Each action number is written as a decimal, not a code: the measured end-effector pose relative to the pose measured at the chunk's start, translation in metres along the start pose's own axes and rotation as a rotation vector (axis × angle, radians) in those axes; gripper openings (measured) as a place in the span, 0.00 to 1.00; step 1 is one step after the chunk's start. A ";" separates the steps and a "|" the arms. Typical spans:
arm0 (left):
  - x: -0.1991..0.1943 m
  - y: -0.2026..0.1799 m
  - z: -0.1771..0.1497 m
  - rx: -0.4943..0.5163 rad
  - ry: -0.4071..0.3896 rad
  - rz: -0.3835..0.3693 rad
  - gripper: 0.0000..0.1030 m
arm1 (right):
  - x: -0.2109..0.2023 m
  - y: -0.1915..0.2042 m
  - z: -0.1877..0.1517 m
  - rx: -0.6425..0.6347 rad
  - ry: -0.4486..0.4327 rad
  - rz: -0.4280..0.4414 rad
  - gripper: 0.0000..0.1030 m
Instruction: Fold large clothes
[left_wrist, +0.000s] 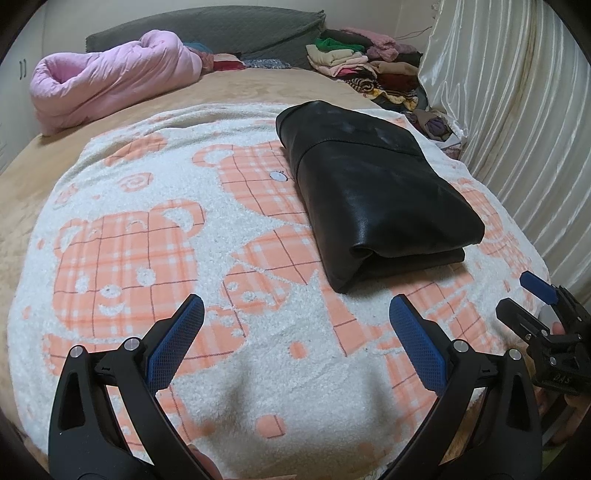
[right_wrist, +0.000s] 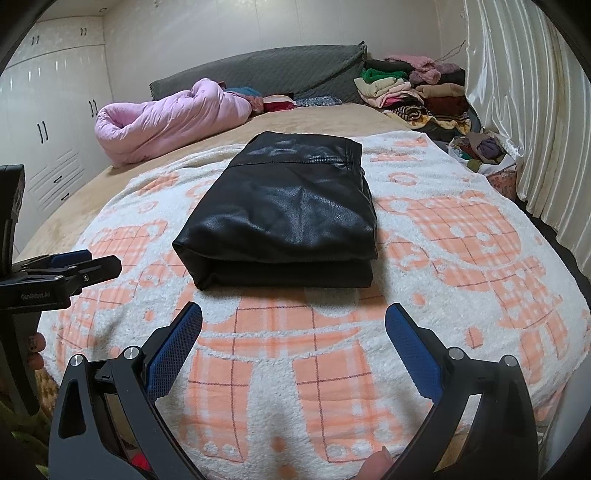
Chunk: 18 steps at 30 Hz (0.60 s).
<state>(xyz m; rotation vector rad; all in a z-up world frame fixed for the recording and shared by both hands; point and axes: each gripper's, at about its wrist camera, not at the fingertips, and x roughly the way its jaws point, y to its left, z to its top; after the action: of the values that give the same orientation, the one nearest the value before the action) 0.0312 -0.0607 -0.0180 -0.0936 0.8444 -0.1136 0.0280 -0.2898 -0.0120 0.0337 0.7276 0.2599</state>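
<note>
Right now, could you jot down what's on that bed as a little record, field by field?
Surface: white and orange bear blanket over a tan bed
Main item: black leather garment, folded into a neat rectangle, lying on the blanket
Left gripper: open, holding nothing, short of the garment
Right gripper: open, holding nothing, short of the garment
Far end: rolled pink quilt, pile of folded clothes
Right side: cream curtain
</note>
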 end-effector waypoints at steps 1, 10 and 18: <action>0.000 0.000 0.000 0.001 -0.001 0.003 0.91 | 0.000 0.000 0.000 0.000 0.001 0.001 0.96; 0.000 0.000 0.000 0.002 -0.002 0.007 0.91 | -0.001 0.001 0.001 -0.006 -0.002 -0.001 0.96; 0.001 0.003 -0.001 0.002 0.004 0.028 0.91 | 0.000 0.002 0.000 -0.009 -0.001 -0.007 0.96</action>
<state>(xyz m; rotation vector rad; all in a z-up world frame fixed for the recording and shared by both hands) 0.0312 -0.0581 -0.0205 -0.0795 0.8498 -0.0882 0.0274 -0.2876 -0.0111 0.0227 0.7253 0.2561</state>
